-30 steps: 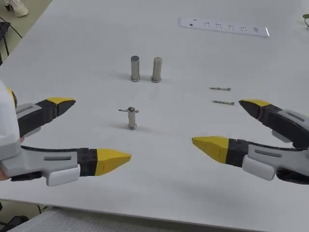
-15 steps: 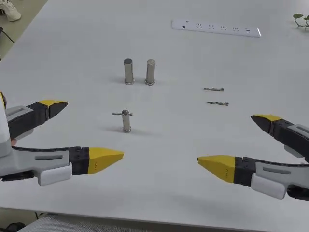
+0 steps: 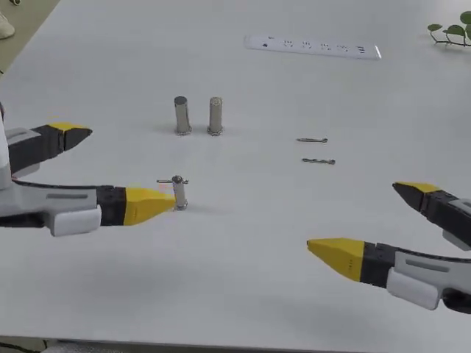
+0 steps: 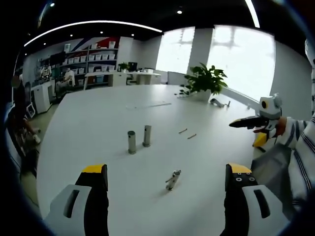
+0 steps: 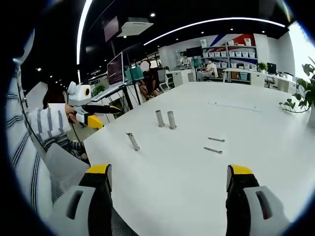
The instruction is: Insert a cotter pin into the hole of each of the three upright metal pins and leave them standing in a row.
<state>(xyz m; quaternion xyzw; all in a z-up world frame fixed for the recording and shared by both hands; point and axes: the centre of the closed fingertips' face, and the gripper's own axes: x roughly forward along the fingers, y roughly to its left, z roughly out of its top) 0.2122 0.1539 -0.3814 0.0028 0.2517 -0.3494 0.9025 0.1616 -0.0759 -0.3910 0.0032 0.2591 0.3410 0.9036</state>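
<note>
Smooth white table (image 3: 243,294): left gripper (image 3: 132,168) and right gripper (image 3: 352,216) hover level, jaws apart; shiny cylindrical metal pins (image 3: 182,115) stand upright.

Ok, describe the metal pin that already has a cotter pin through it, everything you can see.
The pinned metal pin is a short, silvery steel-looking cylinder standing upright on the white table, nearer the person than the two bare pins. A thin cotter pin crosses through its top, sticking out sideways. The left gripper is open, and the pin stands ahead between its fingers, untouched.
</note>
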